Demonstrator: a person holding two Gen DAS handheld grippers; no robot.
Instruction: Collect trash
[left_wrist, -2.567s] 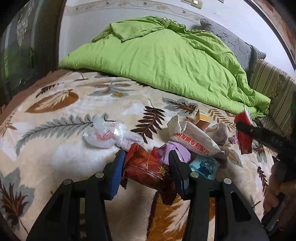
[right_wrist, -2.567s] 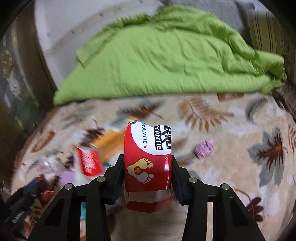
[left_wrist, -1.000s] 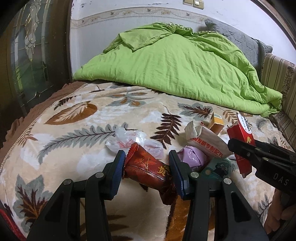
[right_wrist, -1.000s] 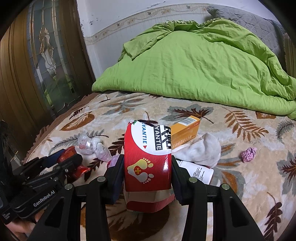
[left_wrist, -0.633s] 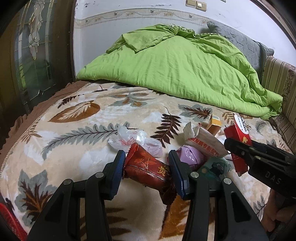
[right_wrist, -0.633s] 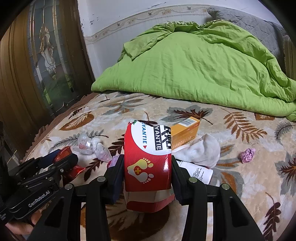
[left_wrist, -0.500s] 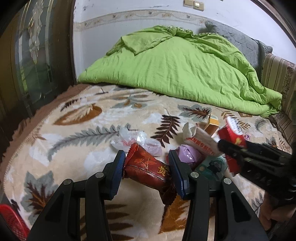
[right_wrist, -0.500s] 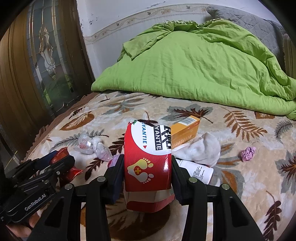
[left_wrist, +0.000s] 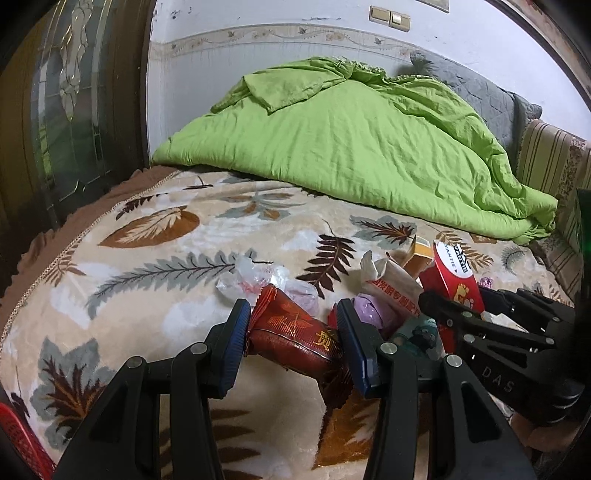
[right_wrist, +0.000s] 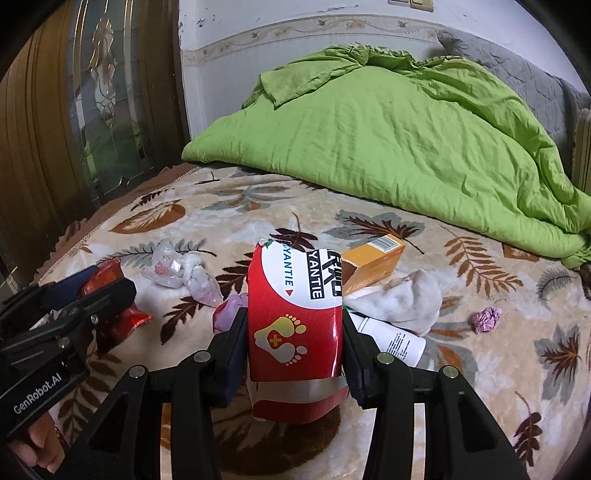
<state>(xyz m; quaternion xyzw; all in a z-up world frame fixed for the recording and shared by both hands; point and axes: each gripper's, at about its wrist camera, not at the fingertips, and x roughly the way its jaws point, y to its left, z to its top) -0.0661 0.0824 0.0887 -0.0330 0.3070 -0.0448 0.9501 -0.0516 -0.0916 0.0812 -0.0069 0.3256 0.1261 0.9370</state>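
My left gripper (left_wrist: 291, 336) is shut on a dark red foil snack wrapper (left_wrist: 295, 336) and holds it above the leaf-patterned bed blanket (left_wrist: 155, 266). My right gripper (right_wrist: 293, 332) is shut on a red and white carton (right_wrist: 295, 317) with footprint art. That carton also shows in the left wrist view (left_wrist: 454, 280), right of my left gripper. Loose trash lies on the blanket: a clear plastic bag (right_wrist: 177, 269), an orange box (right_wrist: 373, 262), a white paper bag (left_wrist: 391, 284), a purple wrapper (left_wrist: 369, 310), a crumpled white cloth (right_wrist: 406, 299) and a pink paper ball (right_wrist: 487, 319).
A heaped green duvet (left_wrist: 351, 147) covers the far side of the bed. A dark wooden door with leaded glass (right_wrist: 103, 96) stands at the left. A striped cushion (left_wrist: 550, 166) is at the right. A red mesh basket edge (left_wrist: 18, 435) shows at the bottom left.
Both grippers have drawn back and up from the trash pile, each still holding its item. The right gripper now sits closer to the left one.
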